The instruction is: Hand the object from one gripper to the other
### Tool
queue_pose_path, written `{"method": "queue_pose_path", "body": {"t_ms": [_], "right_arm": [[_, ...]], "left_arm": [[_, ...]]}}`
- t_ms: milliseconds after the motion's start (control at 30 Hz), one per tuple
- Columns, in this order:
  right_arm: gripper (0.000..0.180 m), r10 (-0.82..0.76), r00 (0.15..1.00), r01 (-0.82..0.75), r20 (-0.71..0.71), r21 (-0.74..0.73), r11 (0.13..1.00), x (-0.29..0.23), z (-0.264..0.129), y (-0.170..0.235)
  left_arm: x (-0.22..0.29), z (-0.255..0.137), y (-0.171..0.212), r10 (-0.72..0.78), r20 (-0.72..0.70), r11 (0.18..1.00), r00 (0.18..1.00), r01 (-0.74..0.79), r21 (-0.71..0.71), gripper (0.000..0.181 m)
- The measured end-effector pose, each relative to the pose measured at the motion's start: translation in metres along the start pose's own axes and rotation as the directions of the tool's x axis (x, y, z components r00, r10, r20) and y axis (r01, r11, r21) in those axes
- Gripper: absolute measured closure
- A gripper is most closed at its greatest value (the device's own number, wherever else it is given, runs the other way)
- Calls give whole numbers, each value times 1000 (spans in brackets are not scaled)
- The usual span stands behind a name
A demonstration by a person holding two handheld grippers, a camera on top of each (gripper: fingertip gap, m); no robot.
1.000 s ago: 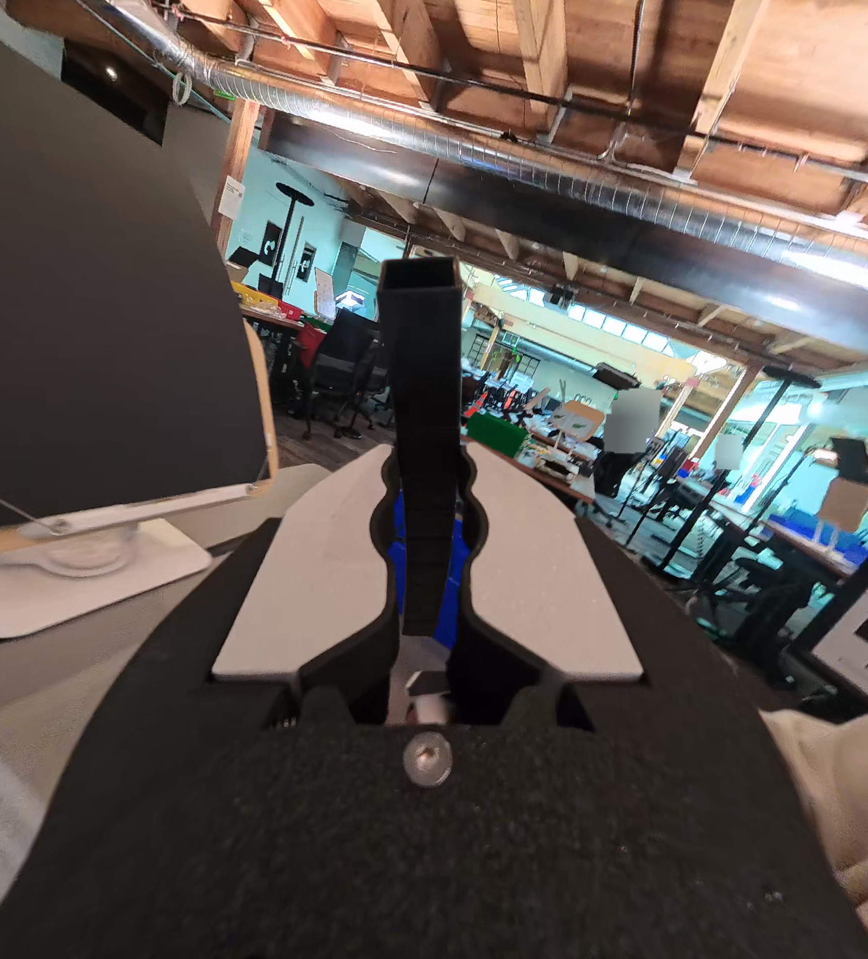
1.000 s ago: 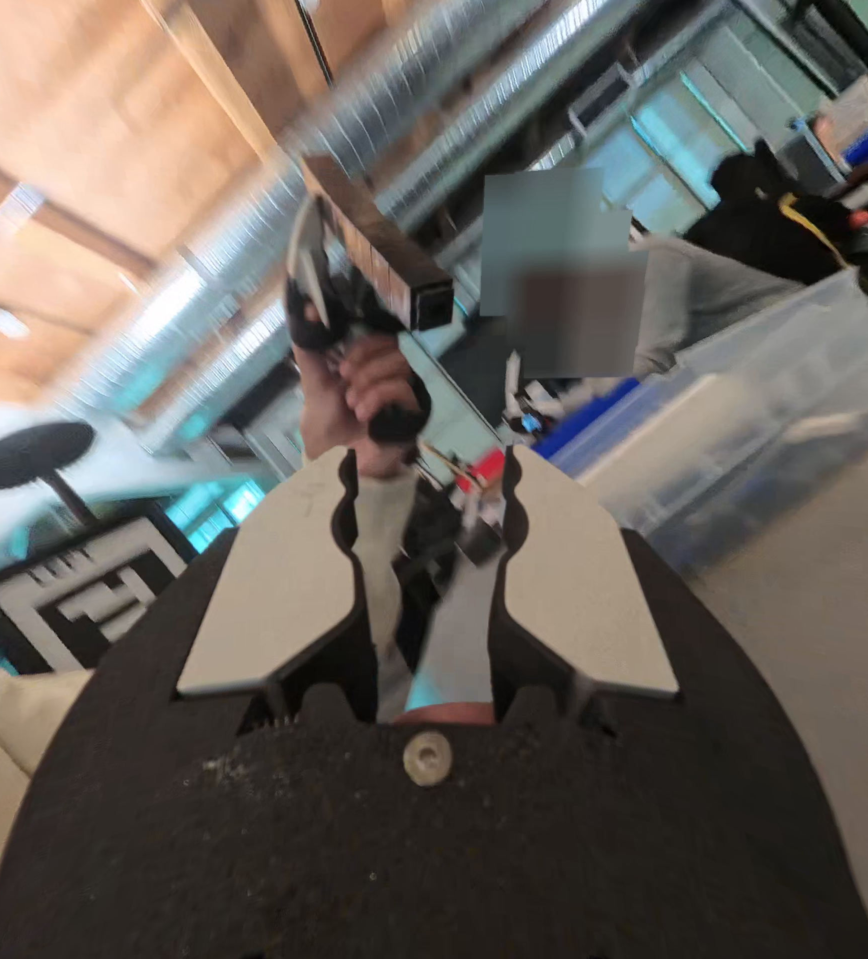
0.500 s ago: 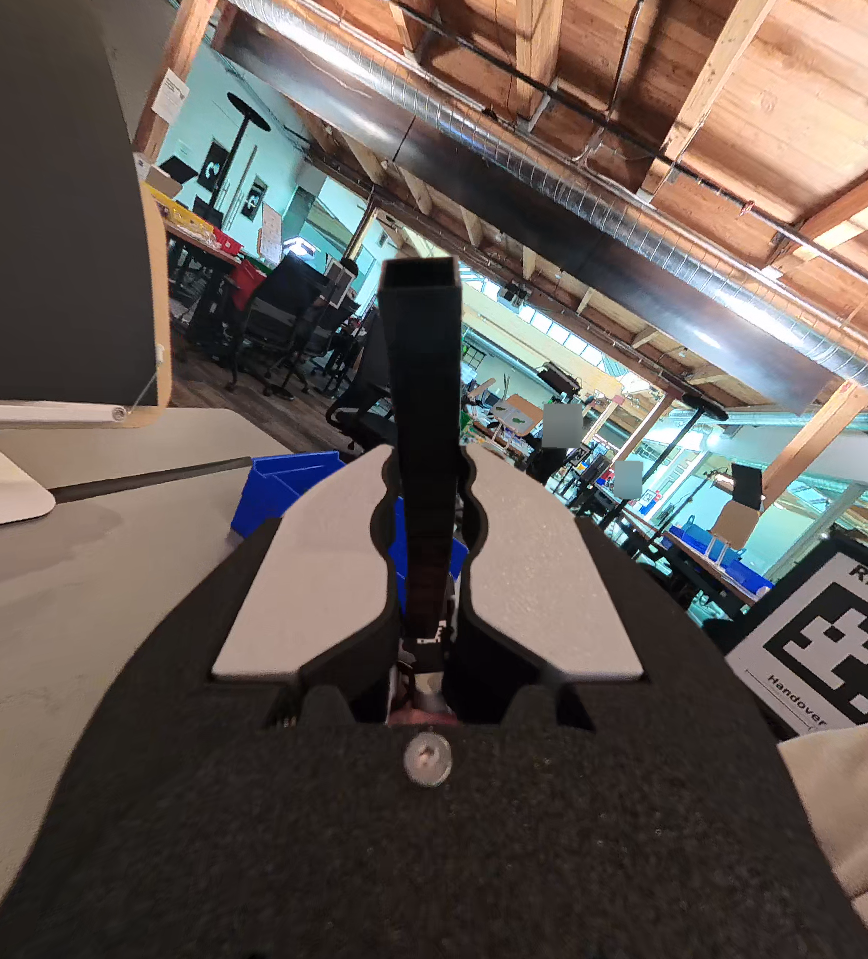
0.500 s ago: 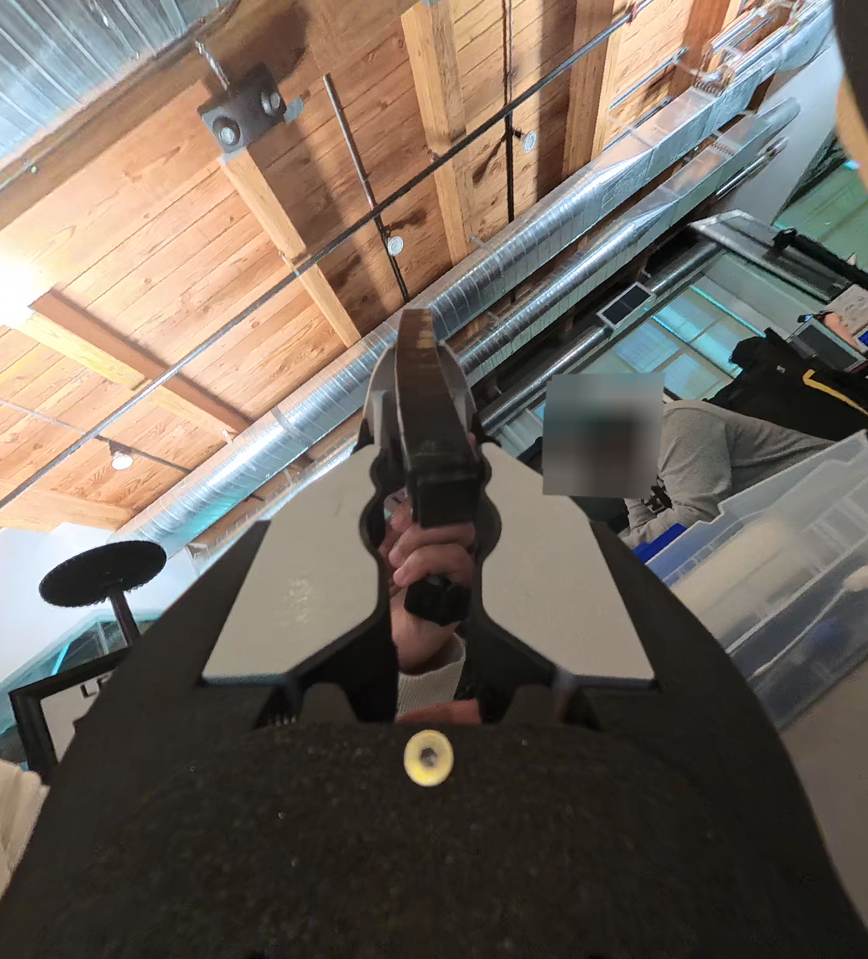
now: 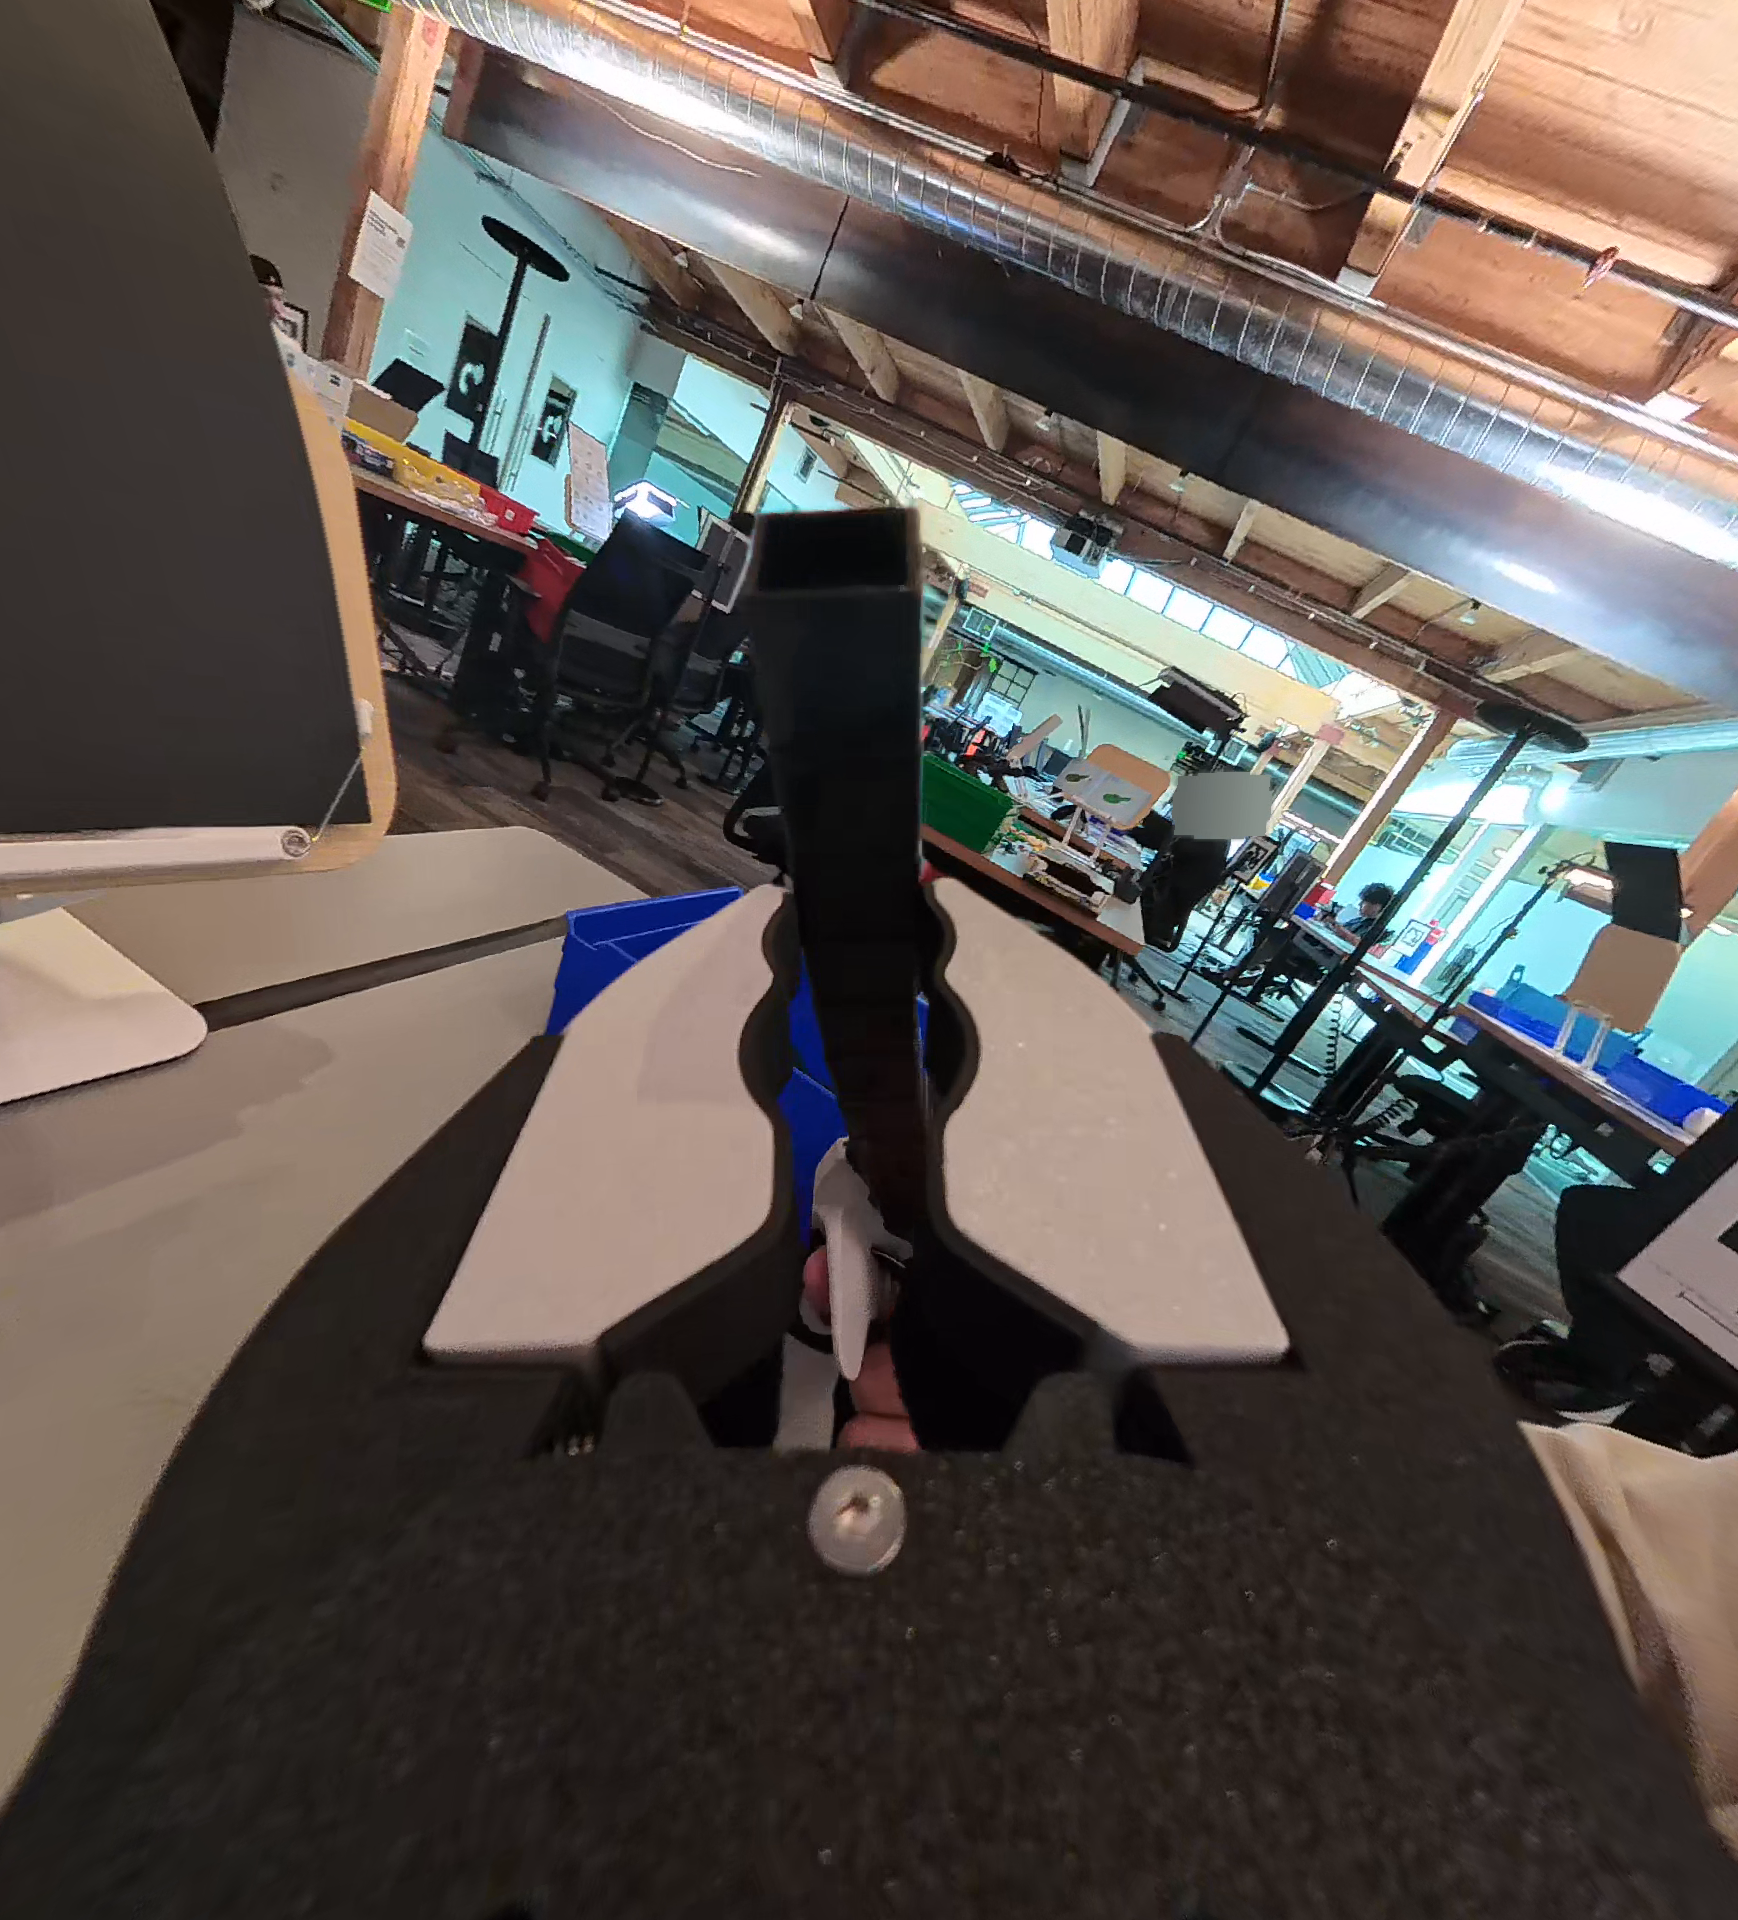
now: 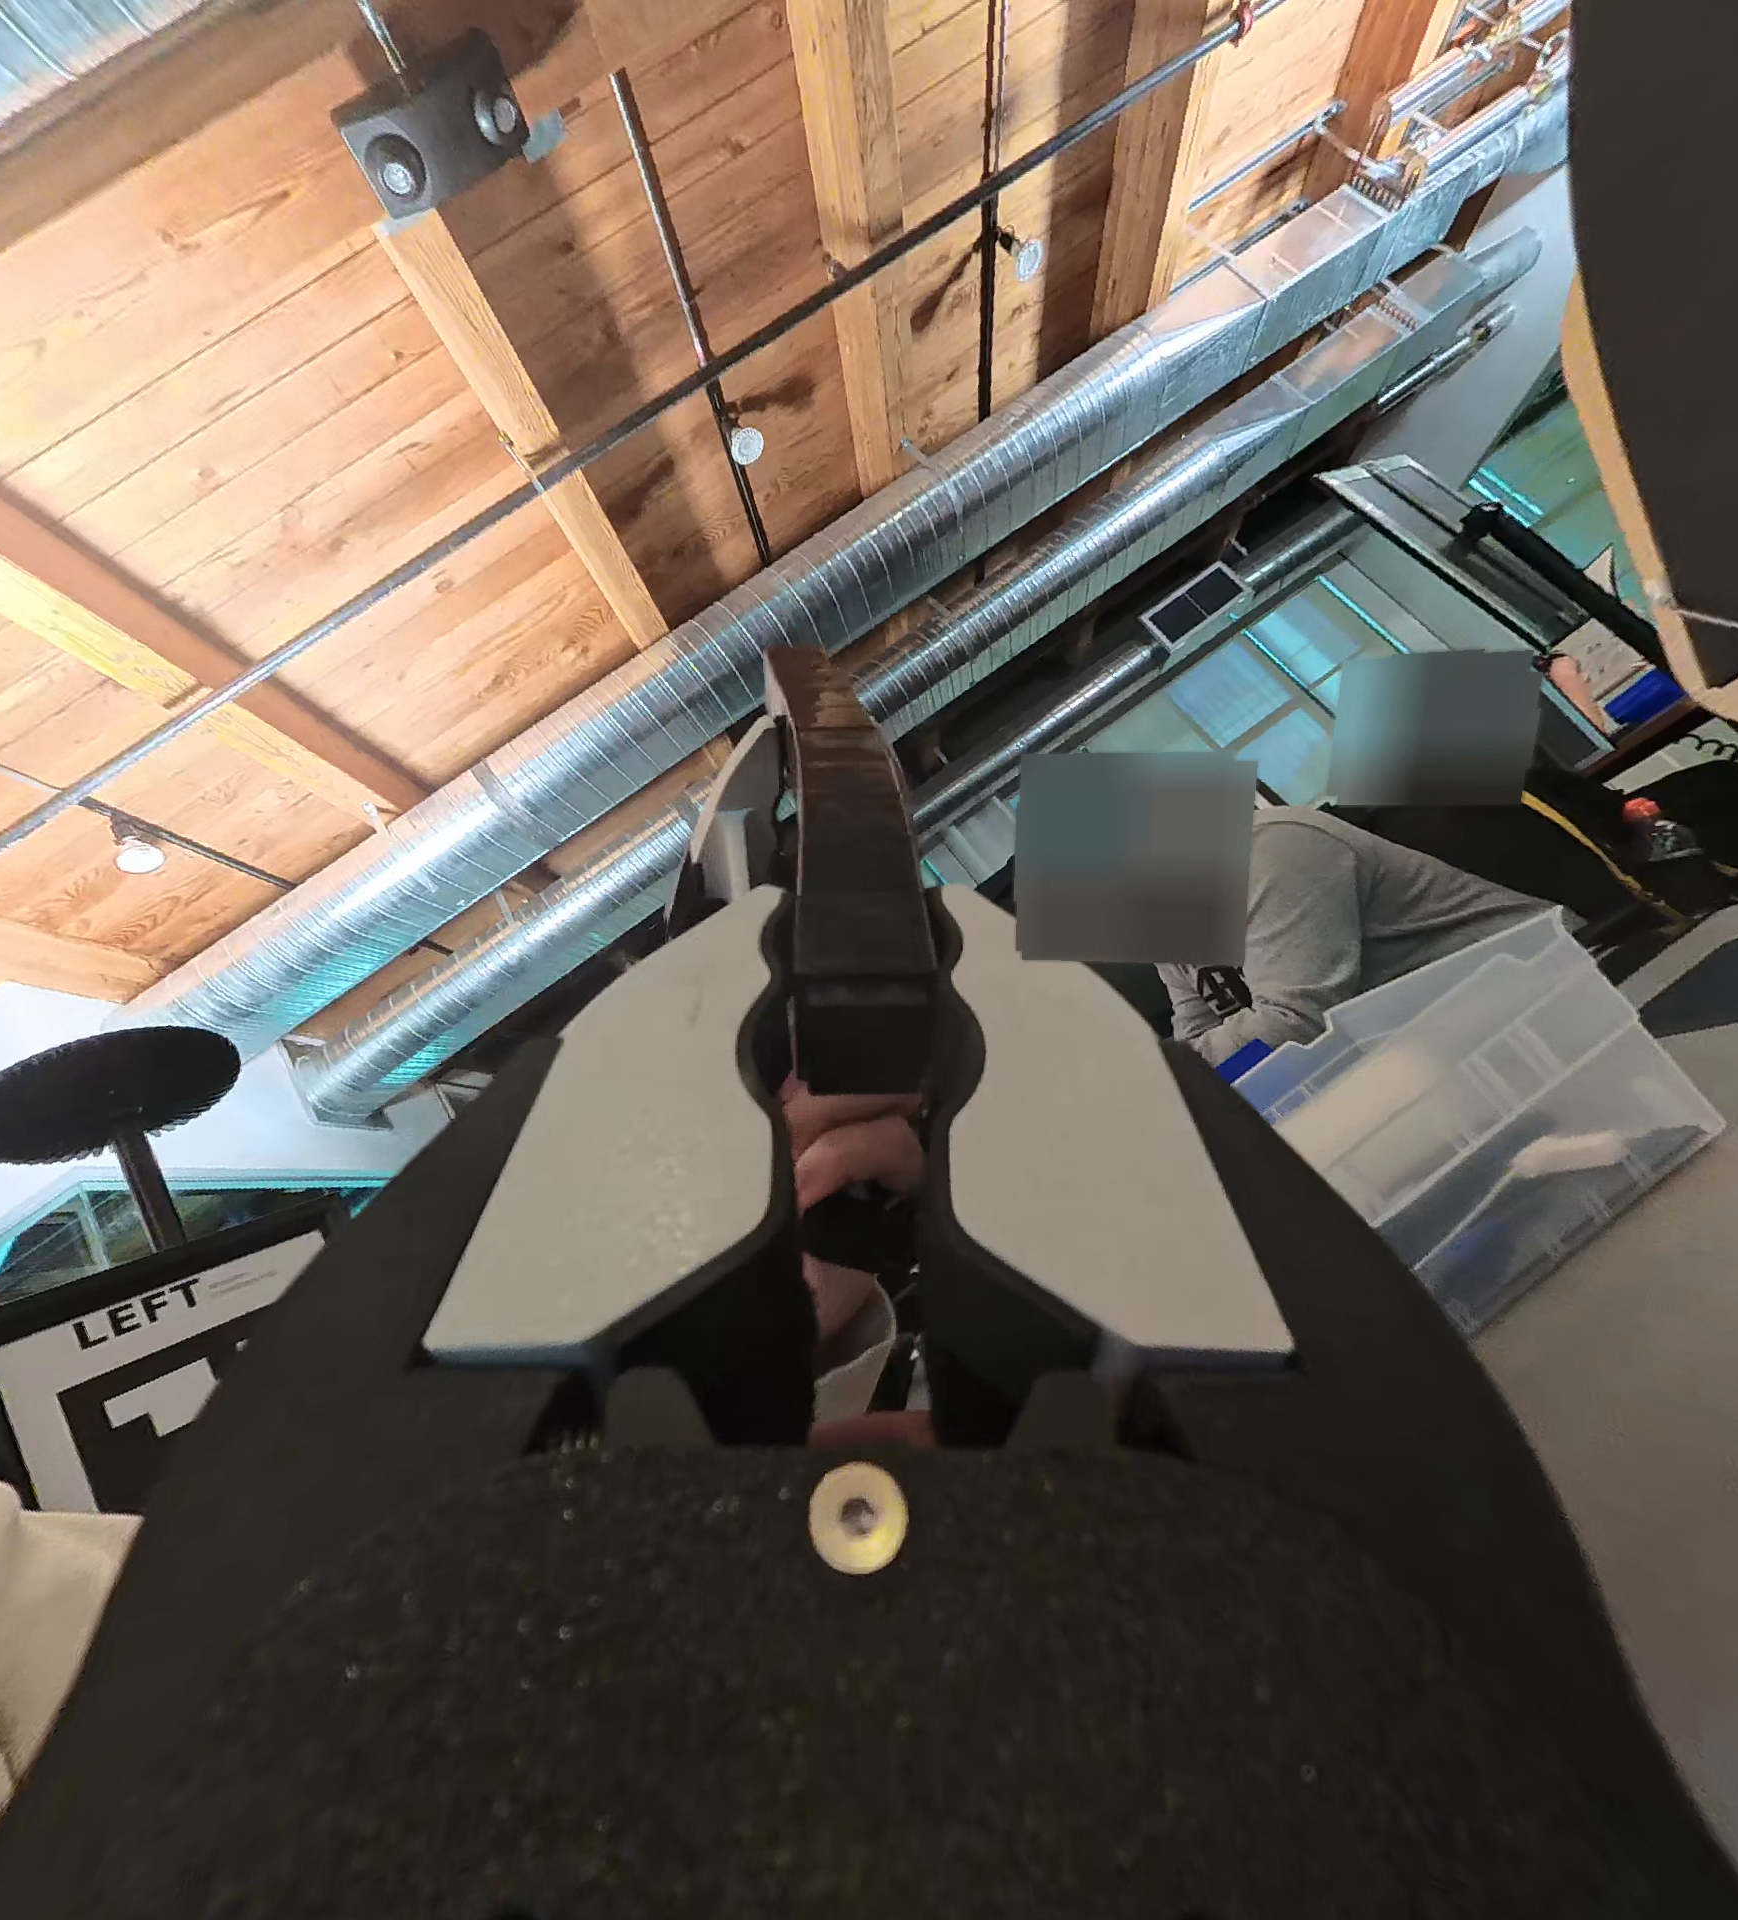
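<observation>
So the handover's about halfway, I'd say. The black square tube [image 5: 844, 790] is up in the air, well above the bench [image 5: 221, 1143], and both ends are pinched: the left gripper [image 5: 849, 987] is clamped on it, and the right gripper [image 6: 860, 997] looks closed around the other end. What's left: one side lets go, the other carries it off.

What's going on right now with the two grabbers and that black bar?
Left gripper shut on black square tube. Right gripper jaws closed around tube's other end. Handover midway, nothing blocking.
</observation>
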State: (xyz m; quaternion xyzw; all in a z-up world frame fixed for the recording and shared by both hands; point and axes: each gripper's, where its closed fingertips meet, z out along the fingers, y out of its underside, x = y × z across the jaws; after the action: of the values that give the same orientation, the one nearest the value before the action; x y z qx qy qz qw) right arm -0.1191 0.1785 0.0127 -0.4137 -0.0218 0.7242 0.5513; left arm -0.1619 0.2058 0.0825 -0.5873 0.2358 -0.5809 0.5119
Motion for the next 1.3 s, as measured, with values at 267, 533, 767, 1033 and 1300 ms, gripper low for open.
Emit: {"method": "queue_pose_path", "body": {"t_ms": [267,533,767,1033,1300], "right_arm": [[158,36,999,-35,21,-21,999,0,-5,-5],[158,-166,986,157,-32,-195,968,-11,-9,-32],[157,-184,982,153,-46,-377,914,-27,-13,-48],[157,-131,991,125,17,-433,892,-34,-22,-39],[157,-173,984,174,50,-519,837,-33,-24,-21]], "left_arm": [[-1,0,6,2,3,992,1000,-1,-127,158],[-23,-57,-19,320,106,884,941,-256,-390,115],[-6,-79,2,587,-3,662,810,-482,-574,119],[17,-60,17,166,-185,869,969,-233,-436,121],[17,-48,47,14,-262,856,965,-147,-495,135]]}}
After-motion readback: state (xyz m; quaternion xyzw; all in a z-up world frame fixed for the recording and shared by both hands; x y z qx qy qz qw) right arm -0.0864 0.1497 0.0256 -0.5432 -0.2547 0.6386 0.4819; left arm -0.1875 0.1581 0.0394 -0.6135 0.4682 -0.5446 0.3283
